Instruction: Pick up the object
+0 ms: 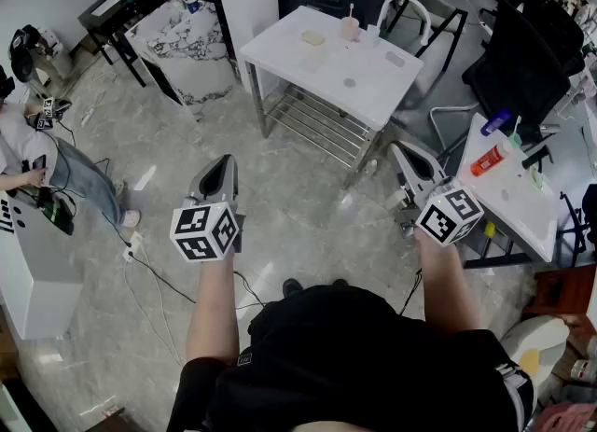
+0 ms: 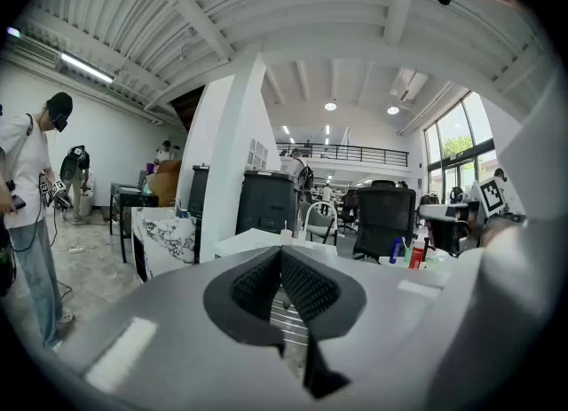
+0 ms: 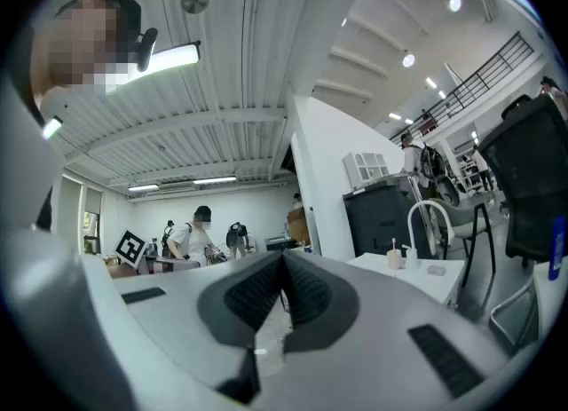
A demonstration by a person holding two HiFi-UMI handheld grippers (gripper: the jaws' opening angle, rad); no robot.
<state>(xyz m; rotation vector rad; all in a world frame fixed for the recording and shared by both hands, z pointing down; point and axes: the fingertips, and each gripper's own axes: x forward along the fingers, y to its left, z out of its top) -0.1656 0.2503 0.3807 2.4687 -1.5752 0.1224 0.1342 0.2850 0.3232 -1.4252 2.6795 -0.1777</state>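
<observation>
My two grippers are held out over the marble floor, well short of a white table (image 1: 373, 85). On it lie a pale yellow object (image 1: 313, 38), a pink cup (image 1: 350, 27), a small white bottle (image 1: 372, 34) and a grey flat piece (image 1: 395, 59). The left gripper (image 1: 224, 161) points at the table's near left leg, jaws shut with nothing between them (image 2: 280, 254). The right gripper (image 1: 401, 148) sits by the table's right corner, its pads also meeting with nothing held (image 3: 284, 258). The pink cup (image 3: 393, 258) shows on the table in the right gripper view.
A marble-patterned block (image 1: 187, 43) stands left of the table. Black chairs (image 1: 522, 57) and a second white table (image 1: 513, 188) with an orange bottle (image 1: 486, 160) and a blue one (image 1: 495, 122) stand at right. A person (image 1: 37, 155) stands far left. Cables (image 1: 159, 276) cross the floor.
</observation>
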